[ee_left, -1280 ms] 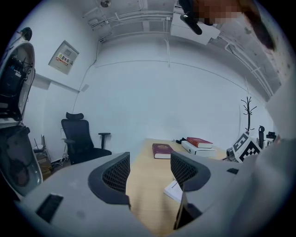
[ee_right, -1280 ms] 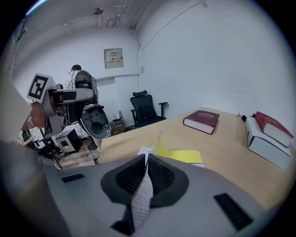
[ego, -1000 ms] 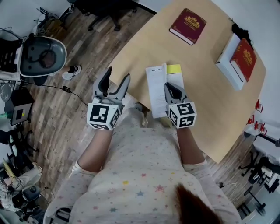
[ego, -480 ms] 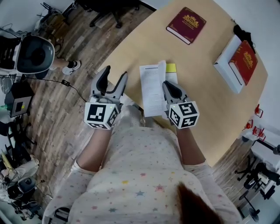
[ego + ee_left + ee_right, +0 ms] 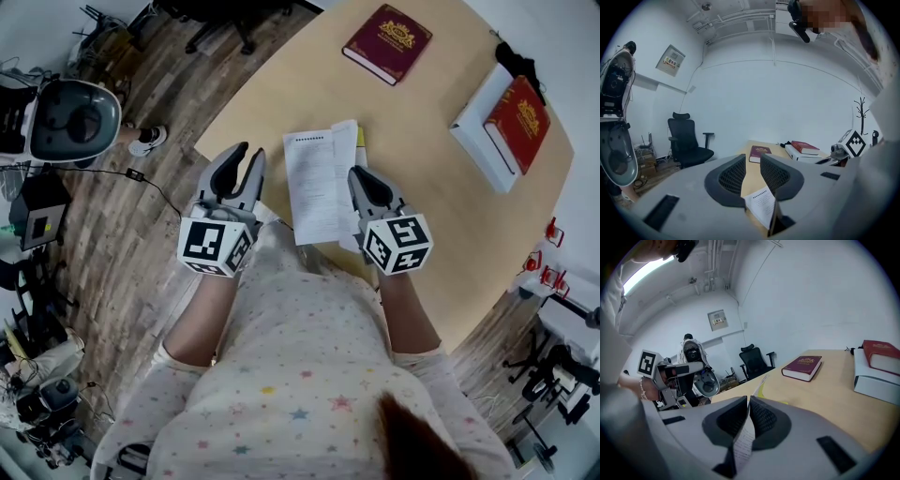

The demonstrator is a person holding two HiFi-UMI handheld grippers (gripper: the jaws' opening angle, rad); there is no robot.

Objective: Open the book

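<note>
The right gripper (image 5: 748,403) fingers (image 5: 766,420) are pinching a white page (image 5: 314,187) of the book (image 5: 360,145) at the bench's (image 5: 422,206) near edge. The left gripper (image 5: 752,160) fingers (image 5: 731,176) have just been closing; they are narrow and holding nothing. A red book (image 5: 516,111) is resting on a white box (image 5: 472,117). The page is leaning further left than before.

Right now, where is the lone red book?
The red book lies on the table, top centre in the head view, beyond the open book, left of the white box.
</note>
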